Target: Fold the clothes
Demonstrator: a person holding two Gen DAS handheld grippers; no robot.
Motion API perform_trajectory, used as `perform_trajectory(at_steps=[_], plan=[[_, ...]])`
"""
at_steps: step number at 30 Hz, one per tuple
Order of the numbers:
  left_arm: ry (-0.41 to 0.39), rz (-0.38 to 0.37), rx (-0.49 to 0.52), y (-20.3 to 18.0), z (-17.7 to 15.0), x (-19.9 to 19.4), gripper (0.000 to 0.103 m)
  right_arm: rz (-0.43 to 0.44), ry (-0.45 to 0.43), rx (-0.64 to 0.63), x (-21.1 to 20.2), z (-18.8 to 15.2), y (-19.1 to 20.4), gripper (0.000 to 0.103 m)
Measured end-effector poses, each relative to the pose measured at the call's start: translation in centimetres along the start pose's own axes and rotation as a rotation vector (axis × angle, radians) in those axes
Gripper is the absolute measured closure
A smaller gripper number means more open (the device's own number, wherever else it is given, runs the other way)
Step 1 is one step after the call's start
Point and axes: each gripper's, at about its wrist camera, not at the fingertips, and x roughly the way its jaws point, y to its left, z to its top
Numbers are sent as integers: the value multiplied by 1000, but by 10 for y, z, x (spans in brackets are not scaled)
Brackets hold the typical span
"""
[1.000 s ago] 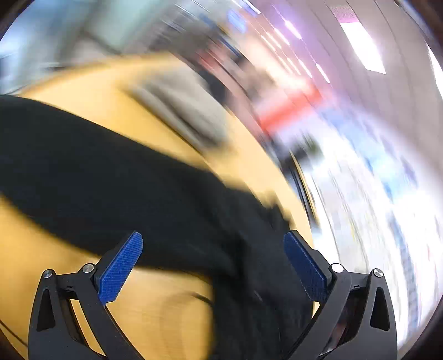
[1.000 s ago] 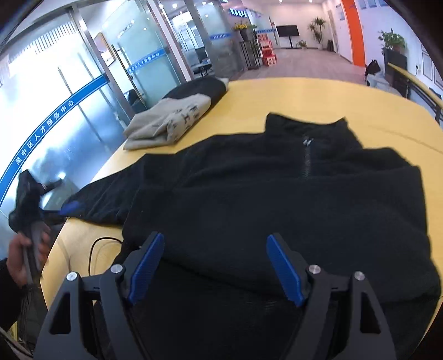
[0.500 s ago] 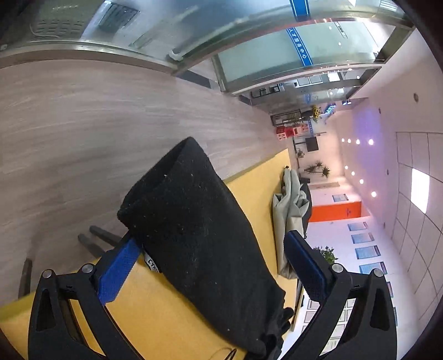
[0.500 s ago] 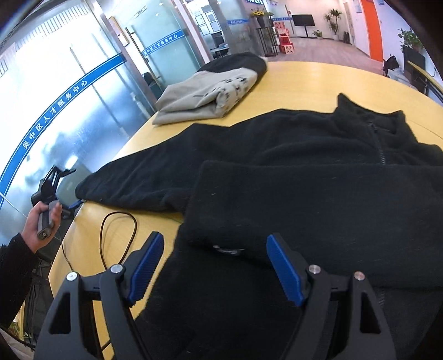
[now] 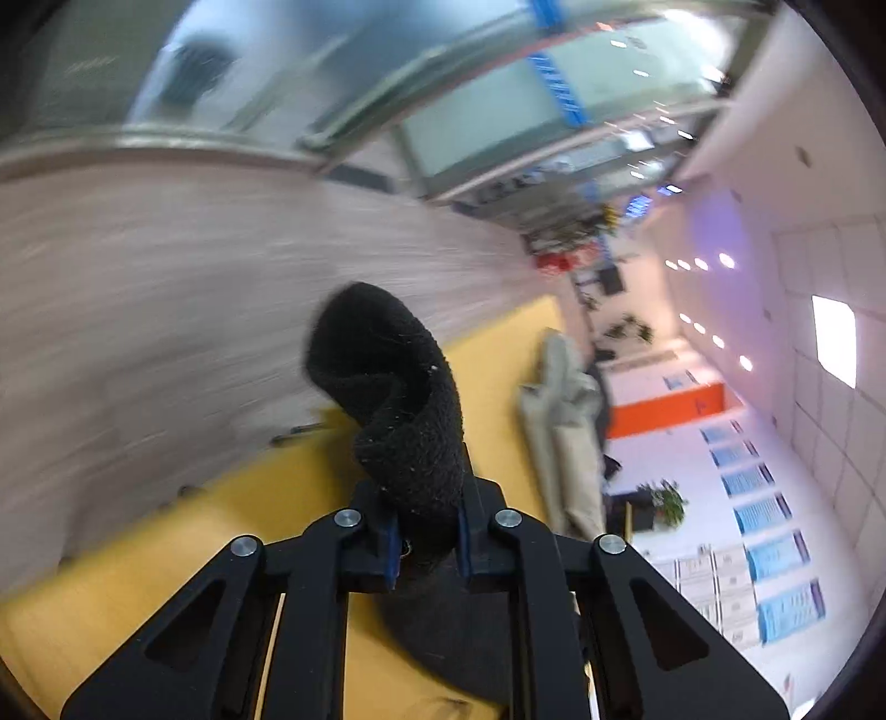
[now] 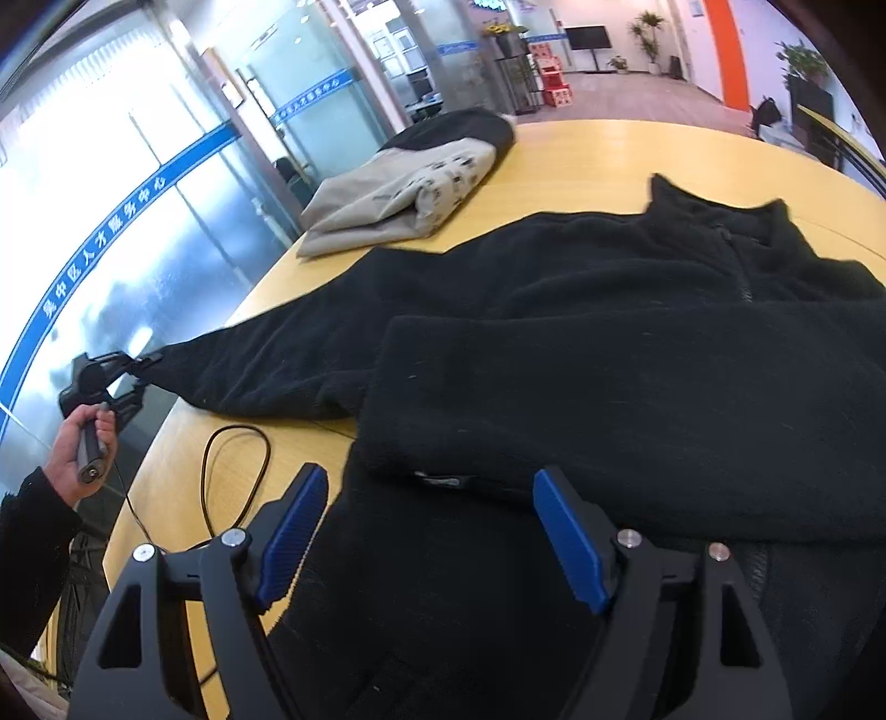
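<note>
Black fuzzy fleece jacket (image 6: 637, 354) sprawls on yellow wooden table (image 6: 609, 160); we see left gripper (image 5: 423, 545) clenched on its cuff, right gripper (image 6: 429, 531) released above its hem.

A round yellow table (image 6: 609, 160) fills the near scene. A thin black cable (image 6: 221, 471) loops on its near left edge. Beyond, glass walls with a blue stripe (image 6: 111, 221) stand left, potted plants (image 6: 648, 27) and an orange wall panel (image 6: 731, 50) far right.

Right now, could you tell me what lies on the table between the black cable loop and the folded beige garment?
In the right wrist view, the black fleece's outstretched sleeve crosses the yellow table between the cable loop and the beige garment.
</note>
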Motion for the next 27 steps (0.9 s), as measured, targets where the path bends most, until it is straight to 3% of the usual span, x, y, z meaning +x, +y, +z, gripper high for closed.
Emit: perform_trajectory(at_steps=[2, 5, 9, 12, 16, 19, 24, 27], plan=[[28, -79, 99, -56, -23, -3, 92, 5, -27, 14, -16, -2, -10, 22], [102, -200, 305, -162, -92, -3, 91, 13, -102, 31, -49, 2, -27, 23], [270, -374, 510, -278, -217, 27, 91, 12, -213, 65, -105, 9, -62, 23], [440, -442, 587, -326, -327, 74, 90, 19, -279, 104, -148, 8, -96, 23], [602, -424, 598, -338, -459, 138, 90, -48, -336, 112, -202, -2, -152, 23], [690, -369, 582, -325, -535, 185, 90, -101, -340, 161, -225, -15, -204, 23], [758, -277, 606, -297, -602, 223, 77, -90, -296, 240, -227, -26, -276, 23], [819, -283, 597, -285, -618, 222, 52, -57, -269, 276, -218, -24, -304, 22]])
